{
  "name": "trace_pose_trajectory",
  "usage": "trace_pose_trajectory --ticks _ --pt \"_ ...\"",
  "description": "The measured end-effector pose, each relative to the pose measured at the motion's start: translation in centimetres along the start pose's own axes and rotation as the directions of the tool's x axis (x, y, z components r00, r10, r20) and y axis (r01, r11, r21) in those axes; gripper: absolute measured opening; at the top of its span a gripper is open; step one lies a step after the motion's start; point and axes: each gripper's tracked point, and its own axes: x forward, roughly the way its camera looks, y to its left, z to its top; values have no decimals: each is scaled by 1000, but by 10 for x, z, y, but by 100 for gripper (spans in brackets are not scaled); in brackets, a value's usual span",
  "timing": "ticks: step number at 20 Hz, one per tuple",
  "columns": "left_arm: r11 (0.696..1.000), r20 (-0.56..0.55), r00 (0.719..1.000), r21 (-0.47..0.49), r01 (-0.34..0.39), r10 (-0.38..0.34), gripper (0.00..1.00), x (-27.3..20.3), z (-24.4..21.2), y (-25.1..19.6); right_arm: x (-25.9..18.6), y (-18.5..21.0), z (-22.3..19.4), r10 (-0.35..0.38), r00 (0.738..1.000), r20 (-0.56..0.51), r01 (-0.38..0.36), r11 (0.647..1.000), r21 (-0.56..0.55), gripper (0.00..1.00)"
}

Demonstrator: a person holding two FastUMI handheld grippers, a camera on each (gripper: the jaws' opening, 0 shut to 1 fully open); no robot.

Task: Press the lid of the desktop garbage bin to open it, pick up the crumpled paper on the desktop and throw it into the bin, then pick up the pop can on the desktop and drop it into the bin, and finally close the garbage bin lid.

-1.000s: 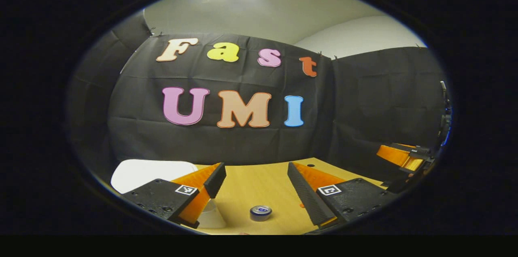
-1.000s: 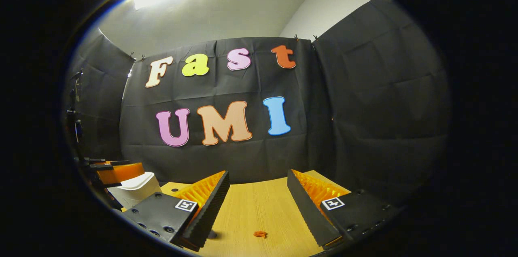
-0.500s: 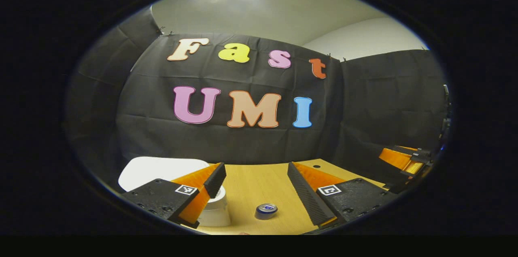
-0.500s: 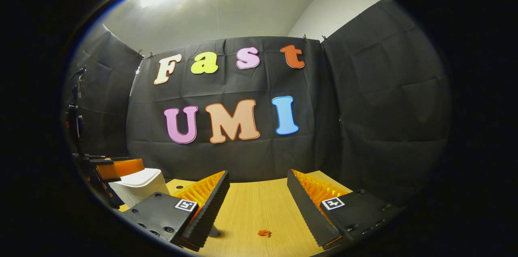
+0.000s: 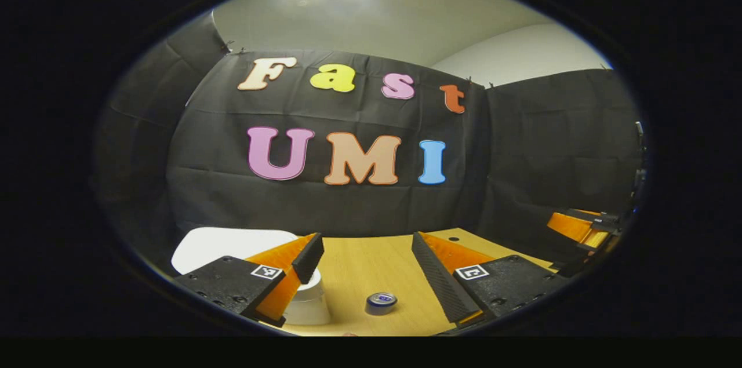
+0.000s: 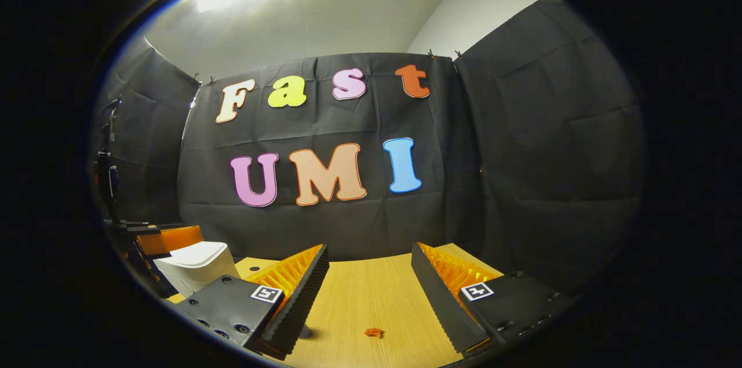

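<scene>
A white bin (image 5: 232, 239) with its lid down stands at the lower left in the left gripper view, close to my left gripper (image 5: 365, 243). That gripper is open and holds nothing. A small blue-topped pop can (image 5: 381, 302) stands on the wooden table (image 5: 371, 266) between and beyond its fingers. A white object (image 5: 310, 305) sits half hidden behind the left finger; I cannot tell if it is the paper. In the right gripper view my right gripper (image 6: 369, 252) is open and empty over the table (image 6: 371, 292), with the bin (image 6: 197, 266) far to its left.
The right gripper (image 5: 579, 228) appears at the far right edge of the left gripper view. The left gripper (image 6: 168, 239) appears just behind the bin in the right gripper view. A tiny orange scrap (image 6: 374, 332) lies on the wood. Black cloth walls close off the table's back and sides.
Both views slid a little to the right over the first half second, then stayed almost still. Both grippers stayed open and empty. The can and the bin have not moved on the table.
</scene>
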Motion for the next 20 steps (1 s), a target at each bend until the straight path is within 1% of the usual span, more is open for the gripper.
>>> trace_pose_trajectory --ticks 4,6,8,10,11,12,13,14,16,18,19,20 --pt "1000 -4 1000 -3 -6 6 90 0 0 1 2 2 0 9 1000 -6 -9 1000 -2 95" --pt "1000 0 1000 -5 -10 10 94 -2 0 2 1 2 2 11 1000 6 -11 1000 -8 96" --pt "1000 1 1000 1 -10 10 90 -3 1 1 2 3 0 15 1000 -3 -15 1000 -12 95" --pt "1000 9 1000 4 -17 17 92 -4 2 4 2 4 -3 16 1000 -10 -16 1000 -14 96" --pt "1000 17 1000 7 -21 21 89 -3 5 7 2 3 -3 17 1000 -13 -17 1000 -10 96" --pt "999 32 999 16 -30 29 92 -3 9 14 2 4 -4 20 1000 -15 -20 1000 -6 96" --pt "997 47 997 33 -64 63 92 -1 15 30 2 5 -3 22 1000 -15 -22 1000 -5 96" --pt "992 56 992 53 -114 111 89 1 19 51 2 5 -2 21 1000 -13 -22 1000 -7 96" --pt "974 42 978 89 -209 206 88 7 18 93 2 5 -3 22 1000 -13 -22 1000 -12 95" --pt "947 13 952 98 -305 306 35 8 11 130 0 8 -6 30 999 -21 -30 999 -14 95" --pt "936 -5 940 86 -340 342 9 8 8 146 -1 10 -6 34 999 -22 -34 999 -15 95" --pt "935 -22 936 64 -349 351 4 11 0 155 -3 11 -7 35 999 -18 -35 999 -15 96"
